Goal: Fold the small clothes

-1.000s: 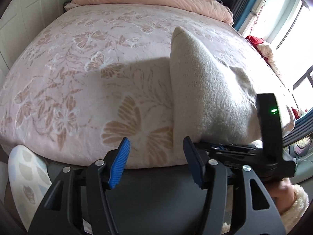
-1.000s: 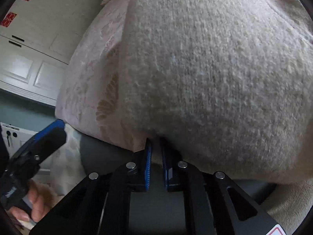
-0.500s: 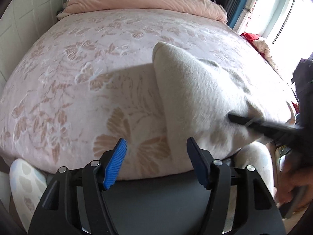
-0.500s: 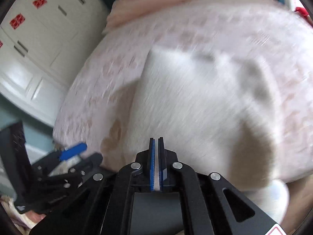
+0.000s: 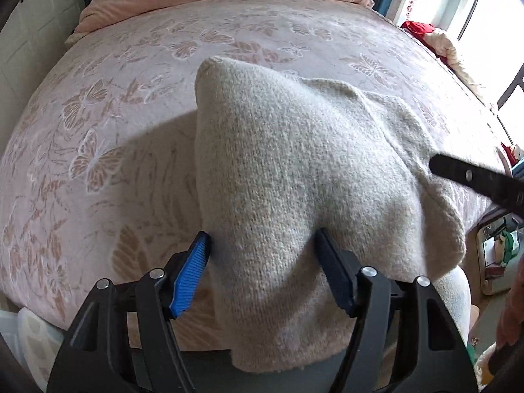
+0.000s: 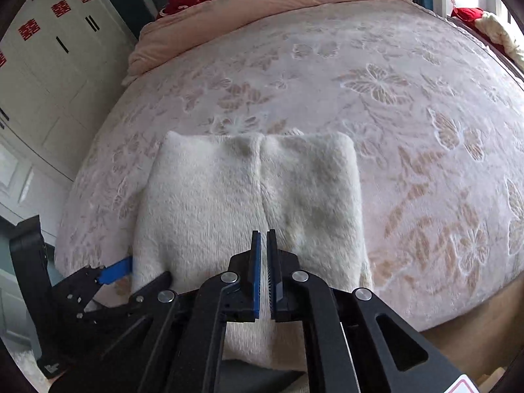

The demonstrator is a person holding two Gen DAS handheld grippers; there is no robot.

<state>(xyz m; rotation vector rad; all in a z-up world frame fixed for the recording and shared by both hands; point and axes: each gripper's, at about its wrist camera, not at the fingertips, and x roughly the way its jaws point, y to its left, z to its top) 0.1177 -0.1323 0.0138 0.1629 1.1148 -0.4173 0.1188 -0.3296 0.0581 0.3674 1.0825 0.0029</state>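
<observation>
Pink butterfly-print bed (image 6: 409,104) fills both views, the cream knit garment (image 6: 249,193) folded near its front edge. Left claw (image 5: 262,262) tilts steeply down, jaws opening either side of the knit. Right claw (image 6: 263,262) angled down above it, jaws closed, gripping nothing.

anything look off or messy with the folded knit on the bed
Nothing is damaged or spilled. The cream knit garment lies folded in a fairly tidy rectangle on the pink bedspread, but its near end hangs over the bed's edge instead of lying flat. The left gripper is opening astride that end; the right gripper is shut and empty.
</observation>
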